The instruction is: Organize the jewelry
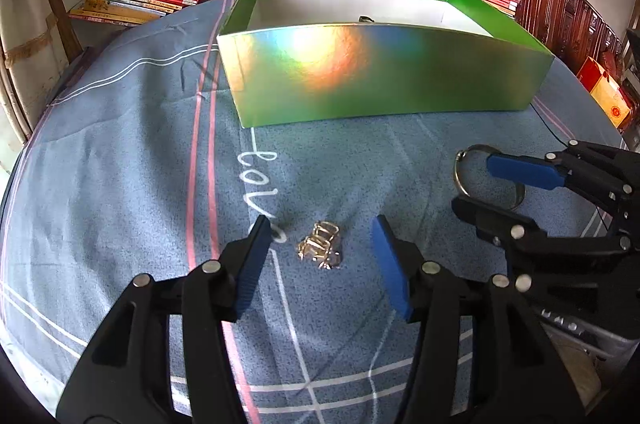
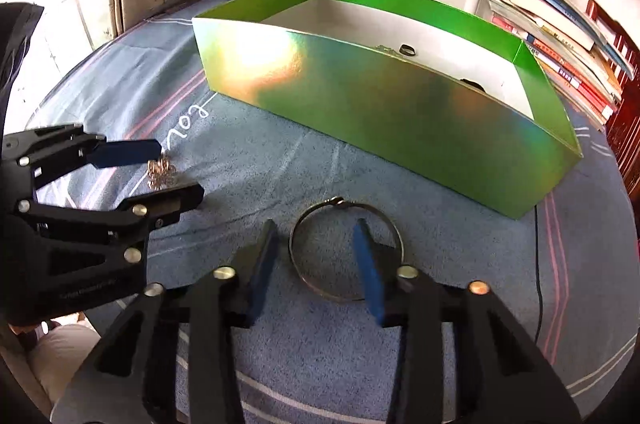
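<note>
My green box (image 1: pixel 384 72) is showing a glossy, foil-like skin throwing rainbow glare, with a matt white paper-looking inside. The blue cloth (image 1: pixel 120 164) is looking woven, soft and matt. The bangle (image 2: pixel 345 250) is gleaming like smooth thin metal, and the gold chain heap (image 1: pixel 320 251) is glinting, probably metal too. My left hand-held gripper (image 1: pixel 320 260) is wearing matt black plastic with ribbed blue pads (image 1: pixel 390 264).

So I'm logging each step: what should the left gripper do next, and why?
Probably close the left gripper: its open fingers already straddle the gold jewelry piece lying on the blue cloth, not yet gripped. It could then go in the green box.
</note>
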Motion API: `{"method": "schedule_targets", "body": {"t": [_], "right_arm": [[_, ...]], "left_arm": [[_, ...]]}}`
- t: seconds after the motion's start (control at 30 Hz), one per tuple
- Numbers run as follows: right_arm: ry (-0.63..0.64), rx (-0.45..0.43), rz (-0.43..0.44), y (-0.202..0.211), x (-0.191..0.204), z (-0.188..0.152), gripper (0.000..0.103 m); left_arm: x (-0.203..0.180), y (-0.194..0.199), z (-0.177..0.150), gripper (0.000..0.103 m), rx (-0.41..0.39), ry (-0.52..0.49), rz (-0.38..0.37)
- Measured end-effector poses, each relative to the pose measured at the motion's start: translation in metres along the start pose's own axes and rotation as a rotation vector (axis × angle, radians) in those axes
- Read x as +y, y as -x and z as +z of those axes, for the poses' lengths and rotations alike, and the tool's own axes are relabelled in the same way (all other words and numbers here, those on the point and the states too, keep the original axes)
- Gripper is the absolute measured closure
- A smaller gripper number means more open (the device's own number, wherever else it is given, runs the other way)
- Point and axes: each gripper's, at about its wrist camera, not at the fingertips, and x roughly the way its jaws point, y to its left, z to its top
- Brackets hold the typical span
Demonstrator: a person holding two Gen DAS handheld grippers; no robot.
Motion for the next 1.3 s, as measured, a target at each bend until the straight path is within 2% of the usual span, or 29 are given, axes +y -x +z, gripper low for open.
{"method": "schedule_targets", "body": {"t": [0.07,0.2,0.27,0.3,0.37,0.47,0.53,0.63,0.73,0.8,0.87,0.93,1.03,1.17,1.23,1.3], "right_arm": [[-0.069,-0.004,-0.050,-0.002,-0.014,0.003,0.085],[-0.237,-0.019,-0.159,0.000,-0.051,0.000,0.086],[-0.313,-0.018,-0.146,0.004,-0.068,-0.005,0.083],[-0.326,-0.011,-0.100,0.007,-0.074,-0.007,0.074],[-0.293,0.004,-0.037,0.013,-0.078,-0.011,0.063],[-0.230,0.016,-0.112,0.019,-0.077,-0.018,0.062],[-0.210,0.023,-0.122,0.019,-0.074,-0.022,0.062],[-0.183,0.021,-0.138,0.019,-0.063,-0.023,0.074],[-0.183,0.026,-0.138,0.018,-0.052,-0.020,0.077],[-0.190,0.035,-0.128,0.018,-0.041,-0.020,0.074],[-0.209,0.044,-0.059,0.018,-0.034,-0.018,0.064],[-0.187,0.038,-0.027,0.020,-0.028,-0.015,0.064],[-0.136,0.016,-0.129,0.023,-0.023,-0.015,0.064],[-0.164,0.033,-0.129,0.022,-0.032,-0.018,0.064],[-0.165,0.036,-0.125,0.022,-0.035,-0.020,0.066],[-0.173,0.025,-0.095,0.021,-0.039,-0.022,0.080]], "left_arm": [[0.000,0.000,0.000,0.049,-0.002,0.000,0.000],[0.000,0.000,-0.001,0.047,-0.007,0.001,0.002],[0.001,0.000,-0.002,0.046,-0.009,0.003,0.003],[0.001,0.000,-0.002,0.046,-0.009,0.002,0.003],[0.001,0.000,-0.002,0.045,-0.009,0.001,0.004],[0.000,0.000,-0.002,0.045,-0.008,0.001,0.006],[0.000,0.000,-0.002,0.046,-0.008,0.002,0.007],[-0.004,0.002,-0.002,0.060,-0.012,-0.005,0.008],[-0.008,0.003,-0.002,0.070,-0.020,-0.020,0.029],[-0.007,0.004,-0.002,0.070,-0.022,-0.017,0.030],[-0.004,0.003,-0.002,0.070,-0.019,-0.004,0.026],[-0.001,0.003,-0.002,0.070,-0.018,0.005,0.026],[0.002,0.003,-0.003,0.070,-0.021,0.012,0.023],[0.003,0.003,-0.002,0.070,-0.023,0.018,0.015],[0.002,0.003,-0.003,0.072,-0.025,0.015,0.015],[0.001,0.003,-0.003,0.078,-0.025,0.008,0.008]]}}
